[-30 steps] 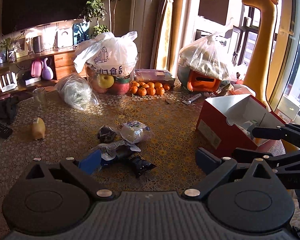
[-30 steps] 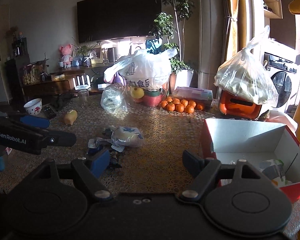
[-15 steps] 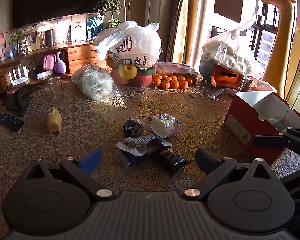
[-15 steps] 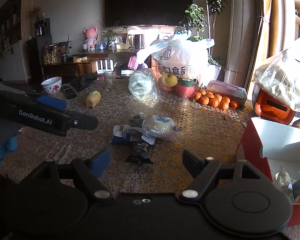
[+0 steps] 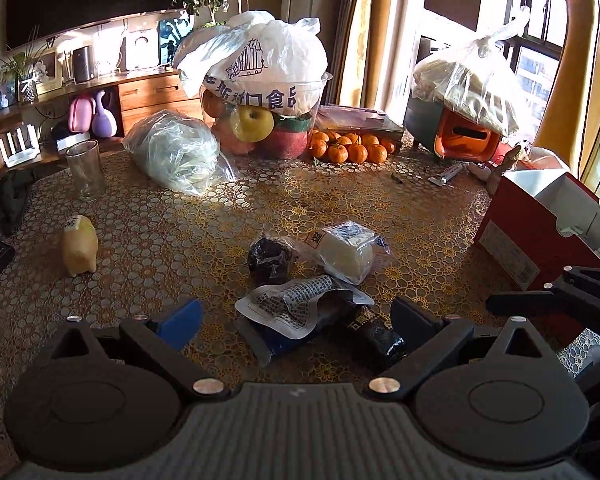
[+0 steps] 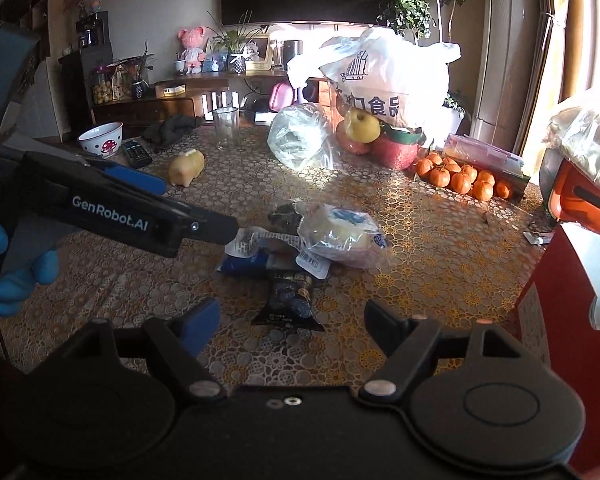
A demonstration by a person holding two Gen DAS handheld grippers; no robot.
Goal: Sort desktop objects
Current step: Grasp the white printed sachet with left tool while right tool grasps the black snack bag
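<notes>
Both your grippers hang low over the worktop [image 5: 380,200], angled down toward the snack pile at centre.

Left gripper [image 5: 296,320]: fingers spread wide, nothing between the pads. Blue pad on one side, dark pad on the other. Directly ahead of it: white printed pouch [image 5: 292,306] lying partly on top of a black snack pack [image 5: 370,334], w/ a blue packet [image 5: 276,344] under the pouch's near edge.

Right gripper [image 6: 290,322]: fingers also wide apart, holding nothing. The black snack pack [image 6: 290,298] sits just in front of the gap, flat on the worktop, not touched.

Rest of the pile, behind those: clear-wrapped white bun [image 5: 346,250] and a small dark wrapped lump [image 5: 268,258], touching each other.

Red box [image 5: 540,236] stands open at the right edge of the worktop, near your right gripper [image 5: 560,300] as seen from the left cam. Contents not readable from here.

From the right cam, your left gripper [image 6: 140,216] comes in from the left edge, tip just beside the pile; blue-gloved hand [image 6: 16,268] on its grip.

Other items, well apart from the pile: yellow pig figure [image 5: 80,246], empty glass [image 5: 85,170], clear bag of greens [image 5: 176,156], fruit bowl under white bag [image 5: 260,92], row of oranges [image 5: 348,148].
</notes>
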